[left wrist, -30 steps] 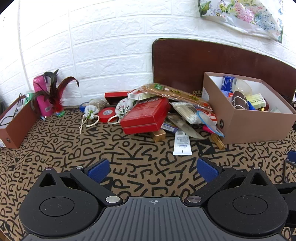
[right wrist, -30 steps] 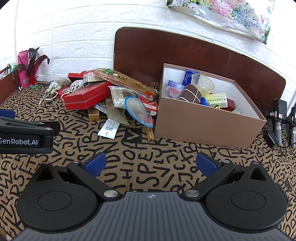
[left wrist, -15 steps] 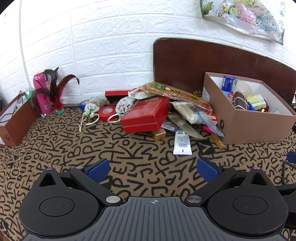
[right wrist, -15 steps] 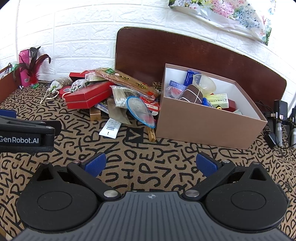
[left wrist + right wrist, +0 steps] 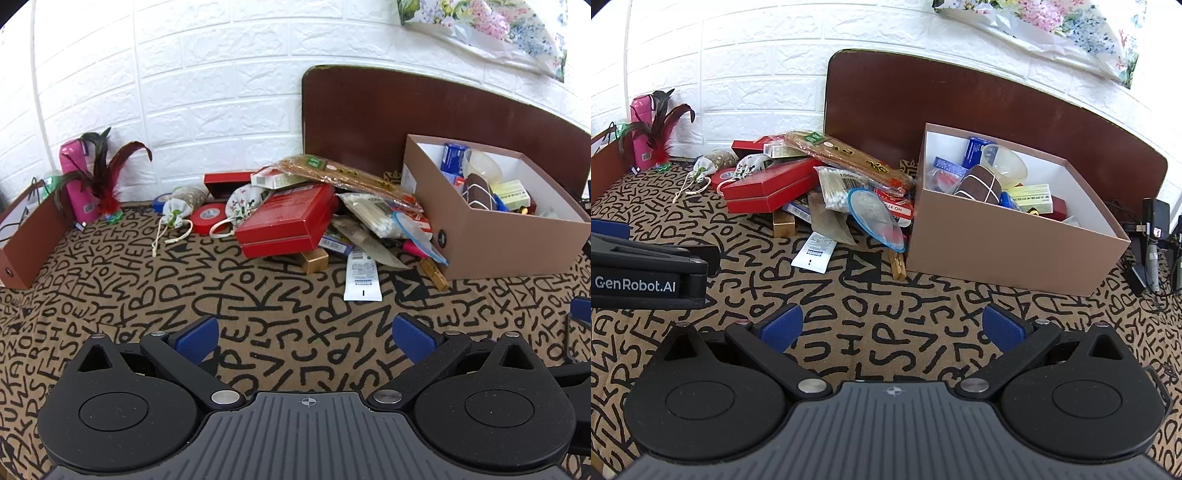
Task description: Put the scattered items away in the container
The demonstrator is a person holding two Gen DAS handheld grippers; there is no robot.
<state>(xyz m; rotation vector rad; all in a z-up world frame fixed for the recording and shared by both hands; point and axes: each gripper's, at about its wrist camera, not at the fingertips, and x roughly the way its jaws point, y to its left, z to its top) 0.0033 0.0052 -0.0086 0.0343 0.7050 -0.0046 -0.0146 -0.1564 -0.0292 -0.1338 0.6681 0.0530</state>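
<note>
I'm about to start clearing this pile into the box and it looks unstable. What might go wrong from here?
1. The long brown packet lies across the red box; pulling the box first would likely tip the packet and the cotton swab bag off.
2. The cardboard box already holds many things, so tall items may not settle inside.
3. The white tube lies flat on the cloth, so the open left gripper may slip on it.

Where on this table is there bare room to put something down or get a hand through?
Bare patterned cloth stretches from the open left gripper up to the red box, and leftward to the brown tray. Another free strip lies between the right gripper and the cardboard box. It is crowded in the pile between the red box and the cardboard box.
</note>
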